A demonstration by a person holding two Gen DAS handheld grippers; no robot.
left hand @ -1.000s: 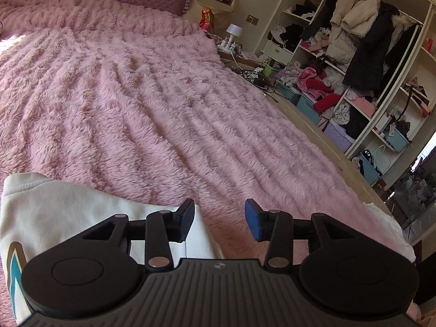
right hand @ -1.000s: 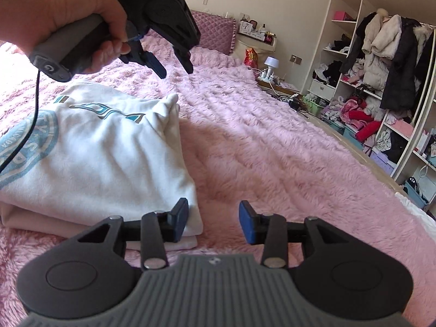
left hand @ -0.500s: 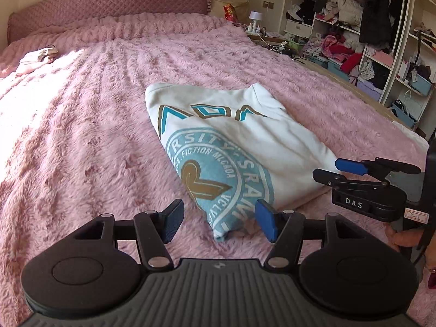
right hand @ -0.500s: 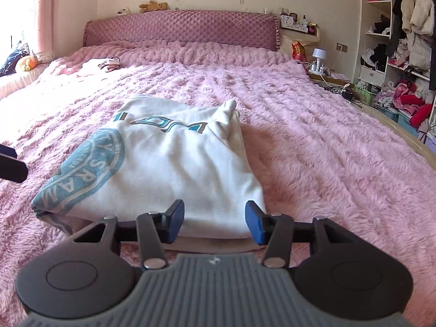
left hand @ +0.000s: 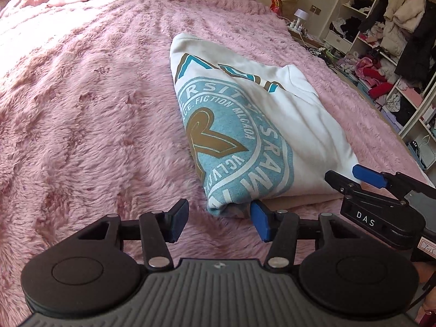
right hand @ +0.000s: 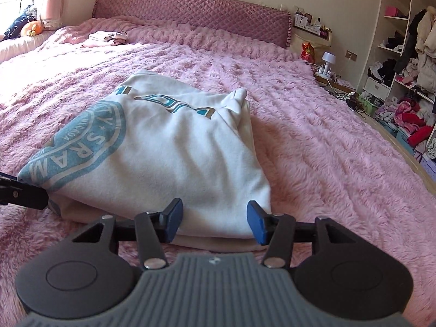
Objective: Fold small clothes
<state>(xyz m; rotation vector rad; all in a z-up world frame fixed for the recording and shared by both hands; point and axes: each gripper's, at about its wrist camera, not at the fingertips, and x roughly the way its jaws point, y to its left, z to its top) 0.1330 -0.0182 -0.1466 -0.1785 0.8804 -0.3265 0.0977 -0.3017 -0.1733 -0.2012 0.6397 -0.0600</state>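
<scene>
Through the left wrist camera, we see our left gripper (left hand: 219, 219) spread wide and holding nothing, its tips just short of the near left corner of the folded white sweatshirt (left hand: 275, 125). The sweatshirt lies on the pink fluffy bedspread (left hand: 90, 103), its teal round crest facing up. Our right gripper (left hand: 354, 175) shows at the sweatshirt's near right corner; how far it gapes we cannot tell from this side.

Through the right wrist camera, our right gripper (right hand: 215, 223) is also wide and empty, straddling the near edge of the sweatshirt (right hand: 174, 152), close to the stacked layers. A small pale garment (right hand: 106, 38) lies well beyond the sweatshirt, near the quilted headboard (right hand: 196, 16).

We judge this piece nearly finished: it is already a compact bundle, perhaps needing one last fold or tidying, and the far garment may remain.
</scene>
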